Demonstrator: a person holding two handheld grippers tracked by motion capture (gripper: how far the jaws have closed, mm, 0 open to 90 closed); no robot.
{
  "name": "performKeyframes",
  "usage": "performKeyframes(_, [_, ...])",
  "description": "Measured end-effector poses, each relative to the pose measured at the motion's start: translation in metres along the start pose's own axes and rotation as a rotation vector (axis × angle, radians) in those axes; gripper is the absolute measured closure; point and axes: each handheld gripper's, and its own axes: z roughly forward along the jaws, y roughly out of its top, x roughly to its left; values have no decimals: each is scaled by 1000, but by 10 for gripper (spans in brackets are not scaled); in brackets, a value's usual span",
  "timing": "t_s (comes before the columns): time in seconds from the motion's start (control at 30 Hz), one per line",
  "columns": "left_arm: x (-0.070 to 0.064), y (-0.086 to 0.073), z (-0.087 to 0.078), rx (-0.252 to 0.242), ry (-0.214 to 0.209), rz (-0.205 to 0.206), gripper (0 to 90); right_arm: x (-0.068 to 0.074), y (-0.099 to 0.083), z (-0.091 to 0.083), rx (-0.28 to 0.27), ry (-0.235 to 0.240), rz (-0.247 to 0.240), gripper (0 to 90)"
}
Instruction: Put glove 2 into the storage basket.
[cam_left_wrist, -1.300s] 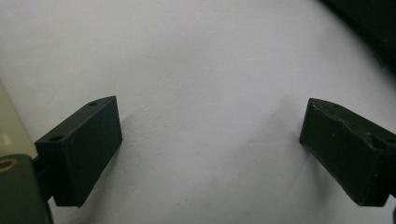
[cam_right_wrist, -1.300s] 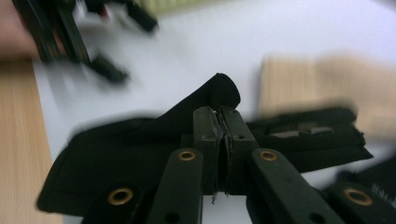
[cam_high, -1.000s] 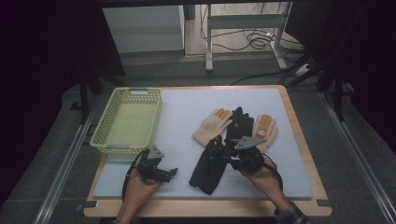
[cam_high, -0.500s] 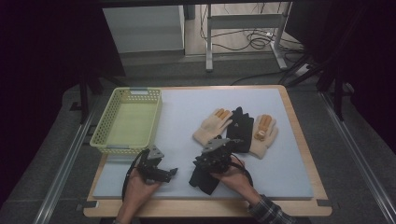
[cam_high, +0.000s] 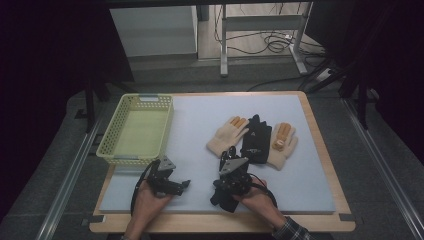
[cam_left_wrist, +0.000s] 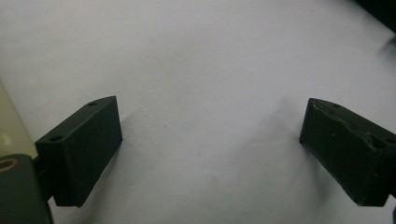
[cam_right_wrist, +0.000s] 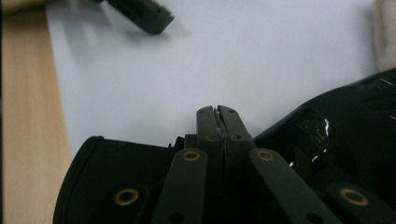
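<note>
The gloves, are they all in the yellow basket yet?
Not yet. The yellow basket holds none. The right gripper is shut on one black glove. Three gloves lie on the mat, and the left gripper is open, holding nothing.

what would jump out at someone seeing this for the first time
Probably the gloves at the middle right of the pale mat: two cream gloves with orange fingertips, a black glove lying between them. Next, the yellow basket at the left edge. Nearest the person, the right tongs are shut on another black glove, while the left tongs hang open over bare mat.
</note>
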Motion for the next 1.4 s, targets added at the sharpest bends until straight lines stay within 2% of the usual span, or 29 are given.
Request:
performKeyframes(0.13, [0, 0, 0, 0, 0, 0, 60, 4, 0, -4, 9, 14, -6, 840])
performKeyframes(0.17, [0, 0, 0, 0, 0, 0, 60, 3, 2, -9, -9, 18, -4, 776])
performKeyframes(0.2, [0, 0, 0, 0, 0, 0, 60, 3, 2, -9, -9, 18, -4, 776])
performKeyframes(0.23, [0, 0, 0, 0, 0, 0, 60, 0, 4, -16, -37, 1, -1, 735])
performKeyframes(0.33, [0, 0, 0, 0, 0, 0, 60, -7, 5, -23, -60, -25, 15, 702])
performKeyframes(0.37, [0, 0, 0, 0, 0, 0, 60, -11, 4, -25, -63, -46, 22, 699])
performKeyframes(0.4, [0, 0, 0, -2, 1, -3, 60, -22, 0, -29, -56, -85, 41, 695])
performKeyframes(0.43, [0, 0, 0, -1, 1, -2, 60, -28, -2, -31, -54, -101, 55, 695])
performKeyframes(0.47, [0, 0, 0, -1, 1, -2, 60, -28, -2, -31, -54, -101, 55, 695])
performKeyframes(0.5, [0, 0, 0, 1, 0, 0, 60, -41, -8, -36, -65, -133, 86, 695])
performKeyframes(0.53, [0, 0, 0, 1, 0, 0, 60, -41, -8, -36, -65, -133, 86, 695])
performKeyframes(0.57, [0, 0, 0, 1, 0, -1, 60, -53, -12, -43, -78, -160, 115, 695])
performKeyframes(0.6, [0, 0, 0, 1, 0, -1, 60, -53, -12, -43, -78, -160, 115, 695])
performKeyframes(0.63, [0, 0, 0, 0, 0, -1, 60, -64, -14, -50, -81, -198, 131, 695])
performKeyframes(0.67, [0, 0, 0, 0, 0, -1, 60, -64, -14, -50, -81, -198, 131, 695])
performKeyframes(0.7, [0, 0, 0, 1, 0, 0, 60, -76, -16, -57, -77, -241, 141, 695])
performKeyframes(0.87, [0, 0, 0, 1, -1, -1, 60, -110, -18, -71, -68, -338, 176, 686])
performKeyframes(0.9, [0, 0, 0, 1, -1, -1, 60, -110, -18, -71, -68, -338, 176, 686])
performKeyframes(1.03, [0, 0, 0, 0, -1, -1, 60, -142, -17, -72, -58, -406, 220, 598])
performKeyframes(1.07, [0, 0, 0, 0, -1, -1, 60, -142, -17, -72, -58, -406, 220, 598])
performKeyframes(1.1, [0, 0, 0, 0, -1, -1, 60, -152, -16, -69, -54, -409, 237, 528])
performKeyframes(1.17, [0, 0, 0, 0, -1, -2, 60, -161, -15, -63, -38, -400, 247, 423])
performKeyframes(1.23, [0, 0, 0, -1, -1, -2, 60, -167, -14, -54, -8, -406, 247, 369])
performKeyframes(1.27, [0, 0, 0, -1, -1, -2, 60, -167, -14, -54, -8, -406, 247, 369])
performKeyframes(1.33, [0, 0, 0, -1, -1, -2, 60, -173, -13, -46, 30, -420, 244, 339])
performKeyframes(1.37, [0, 0, 0, -1, -1, -2, 60, -176, -14, -42, 52, -410, 252, 339])
performKeyframes(1.4, [0, 0, 0, 0, 0, -1, 60, -178, -14, -42, 44, -395, 278, 350])
